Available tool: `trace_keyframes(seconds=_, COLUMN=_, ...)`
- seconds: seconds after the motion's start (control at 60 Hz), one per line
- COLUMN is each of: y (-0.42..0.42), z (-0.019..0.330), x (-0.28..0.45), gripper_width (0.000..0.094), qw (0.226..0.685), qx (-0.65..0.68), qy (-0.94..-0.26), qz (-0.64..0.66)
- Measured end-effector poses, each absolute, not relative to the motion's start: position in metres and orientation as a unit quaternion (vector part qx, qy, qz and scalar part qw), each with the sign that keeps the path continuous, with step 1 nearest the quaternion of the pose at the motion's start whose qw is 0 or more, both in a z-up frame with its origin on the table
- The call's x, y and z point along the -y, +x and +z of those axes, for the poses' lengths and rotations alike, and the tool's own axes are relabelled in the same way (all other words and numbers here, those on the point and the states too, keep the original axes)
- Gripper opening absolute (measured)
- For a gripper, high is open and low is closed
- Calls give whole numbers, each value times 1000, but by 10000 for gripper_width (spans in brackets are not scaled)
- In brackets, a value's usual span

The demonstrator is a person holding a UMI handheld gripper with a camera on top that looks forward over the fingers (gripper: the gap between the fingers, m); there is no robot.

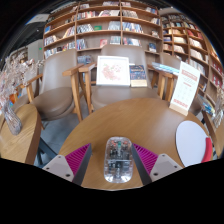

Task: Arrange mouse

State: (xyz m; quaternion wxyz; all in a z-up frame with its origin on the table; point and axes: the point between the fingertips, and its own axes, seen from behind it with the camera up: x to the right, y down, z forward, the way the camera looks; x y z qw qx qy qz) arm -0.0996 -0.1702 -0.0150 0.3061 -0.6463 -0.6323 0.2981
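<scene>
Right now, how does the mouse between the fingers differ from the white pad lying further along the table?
The mouse is see-through and raised; the white pad is opaque and flat. The mouse is smaller than the pad. The mouse sits between the open gripper fingers; the pad lies beyond them. Both rest on the round wooden table.

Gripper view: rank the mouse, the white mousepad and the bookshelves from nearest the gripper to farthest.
1. mouse, between the open fingers of the gripper, on the round table.
2. white mousepad, ahead to the right.
3. bookshelves, far beyond the chairs.
</scene>
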Motion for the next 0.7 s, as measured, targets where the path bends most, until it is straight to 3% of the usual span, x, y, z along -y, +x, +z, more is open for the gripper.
trace_keyframes(seconds=0.05, y=-102, z=-15, x=169, gripper_width=714, qw=308, qx=633, qy=-645, qz=298)
trace_keyframes(seconds=0.083, y=-103, z=-14, x=168, gripper_width=442, qw=311, qx=634, qy=-643, qz=298)
trace_keyframes(seconds=0.2, y=-100, z=-8, x=164, gripper_width=417, qw=309, qx=635, qy=-643, qz=295)
trace_keyframes(seconds=0.35, y=-93, z=40, x=148, gripper_width=418, qw=318, qx=636, qy=-622, qz=329)
trace_keyframes(seconds=0.55, y=-95, z=106, x=37, gripper_width=418, qw=364, qx=620, qy=-608, qz=336)
trace_keyframes(seconds=0.7, y=-98, z=82, x=-71, gripper_width=417, qw=393, qx=603, qy=-635, qz=282)
